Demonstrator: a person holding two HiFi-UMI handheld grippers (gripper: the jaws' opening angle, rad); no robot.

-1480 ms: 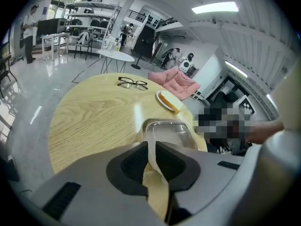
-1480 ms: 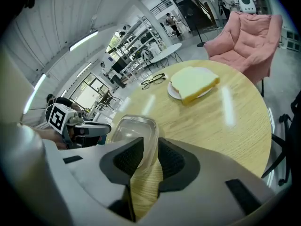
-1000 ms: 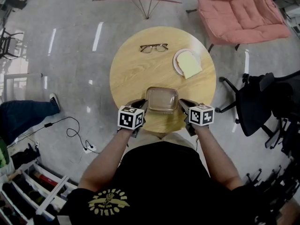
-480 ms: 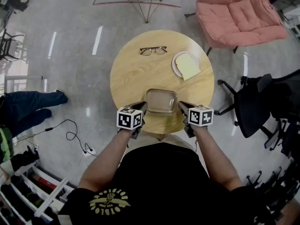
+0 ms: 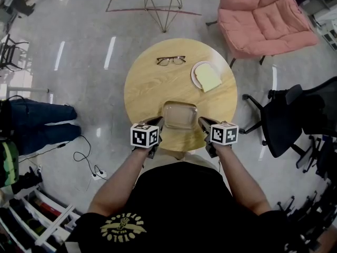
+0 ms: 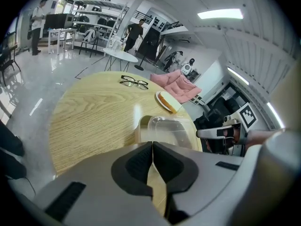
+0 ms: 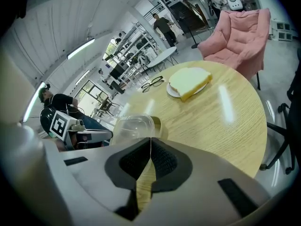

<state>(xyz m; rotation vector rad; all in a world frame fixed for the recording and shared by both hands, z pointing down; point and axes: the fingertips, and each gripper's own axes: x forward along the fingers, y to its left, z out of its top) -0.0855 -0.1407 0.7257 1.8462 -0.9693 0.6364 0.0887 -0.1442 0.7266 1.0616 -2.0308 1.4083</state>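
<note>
Container [image 5: 179, 115] of thin clear plastic sits near the counter's [image 5: 152, 88] lower edge, just below centre in the head view. The left tool [image 5: 159, 121] and right tool [image 5: 201, 121] are each clamped on its rim, at opposite ends. It is probably light, bendy and slick, so an even grip on both rims suits it best.

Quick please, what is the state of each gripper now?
Left gripper: closed on the clear container, at its rim.
Right gripper: closed on the same container's rim.
</note>
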